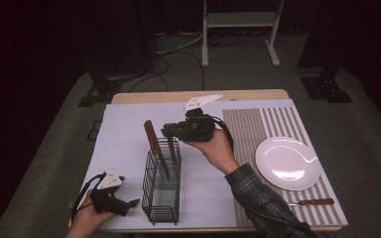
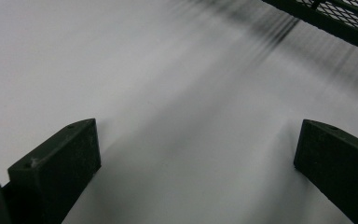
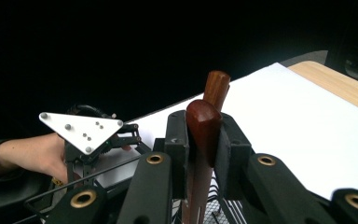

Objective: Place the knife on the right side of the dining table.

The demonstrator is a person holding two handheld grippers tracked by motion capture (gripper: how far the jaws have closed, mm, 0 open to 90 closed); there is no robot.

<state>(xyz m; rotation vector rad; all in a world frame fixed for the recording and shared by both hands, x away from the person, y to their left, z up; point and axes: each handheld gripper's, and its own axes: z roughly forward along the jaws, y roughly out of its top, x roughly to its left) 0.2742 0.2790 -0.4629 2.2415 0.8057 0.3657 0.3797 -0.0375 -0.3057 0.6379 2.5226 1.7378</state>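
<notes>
I had the right gripper (image 1: 171,133) closed on the dark red-brown wooden handle (image 3: 204,128) of a piece of cutlery, its black fingers (image 3: 176,140) pressed against both sides of the handle just below its rounded end. What sort of cutlery it was I could not tell, since its working end ran down out of sight into the black wire-mesh cutlery basket (image 1: 161,196) standing on the white mat (image 1: 124,129) of the worktop. A second wooden-handled utensil (image 1: 151,138) already stood in that basket, leaning up and to the far left, and in the right gripper view its lighter brown handle rose just behind the one I held.

The chief risk I judged was the two handles knocking together: they stood so near that any sideways drift as I let go could tip the leaning one or jam both against the mesh. The basket looked light and was not steadied, so a snag could drag or topple it.

The held piece stood nearly upright, its long axis vertical, handle up and working end down.

My left gripper (image 1: 131,203) rested low near the basket's near end, fingers spread wide over bare mat and holding nothing. A white round plate (image 1: 287,163) and a third wooden-handled utensil (image 1: 311,202) lay well apart on the striped mat at right.
</notes>
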